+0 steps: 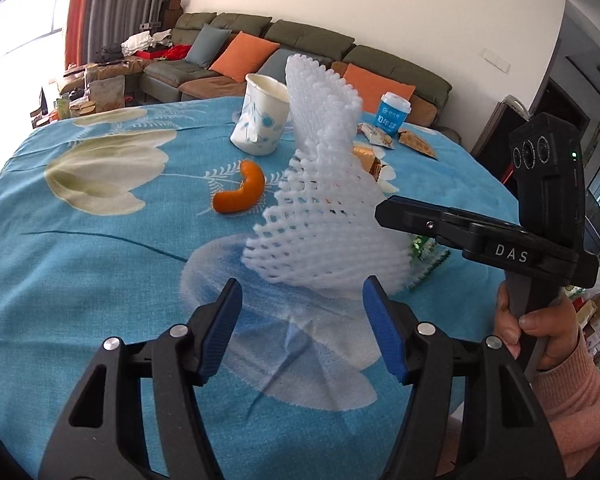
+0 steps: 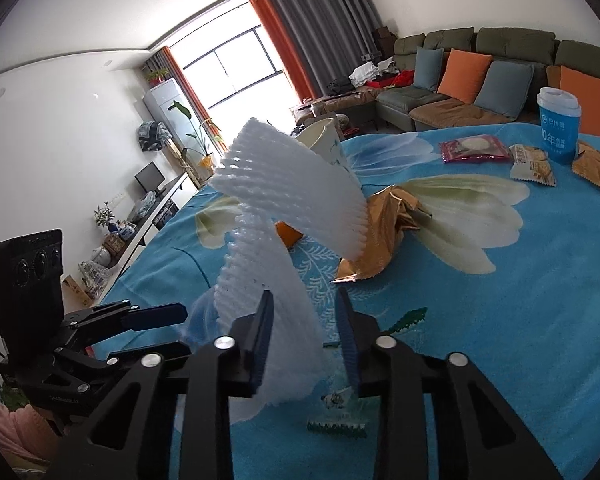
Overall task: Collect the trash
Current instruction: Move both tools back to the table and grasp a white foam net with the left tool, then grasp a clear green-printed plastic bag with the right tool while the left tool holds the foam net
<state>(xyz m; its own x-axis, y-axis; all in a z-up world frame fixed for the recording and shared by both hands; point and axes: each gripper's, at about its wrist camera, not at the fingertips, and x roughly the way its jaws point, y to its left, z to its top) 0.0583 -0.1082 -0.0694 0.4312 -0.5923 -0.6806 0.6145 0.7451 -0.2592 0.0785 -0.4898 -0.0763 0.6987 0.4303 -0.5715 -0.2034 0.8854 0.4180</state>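
A white foam fruit net (image 2: 268, 216) stands twisted above the blue flowered tablecloth (image 1: 100, 260). My right gripper (image 2: 304, 304) is shut on its lower part. In the left wrist view the net (image 1: 320, 200) rises just beyond my open left gripper (image 1: 302, 300), which holds nothing. The right gripper's finger (image 1: 412, 216) reaches in from the right to the net's edge. An orange peel (image 1: 240, 196), a tipped paper cup (image 1: 260, 120), a crumpled gold wrapper (image 2: 384, 232) and a green wrapper (image 2: 340, 412) lie on the cloth around the net.
At the table's far side are a blue and white cup (image 2: 558, 124), a pink wrapper (image 2: 474, 148), a cracker packet (image 2: 534, 168) and a brown wrapper (image 2: 598, 172). A sofa (image 1: 300, 40) stands behind. A hand in a pink sleeve (image 1: 540, 328) holds the right gripper.
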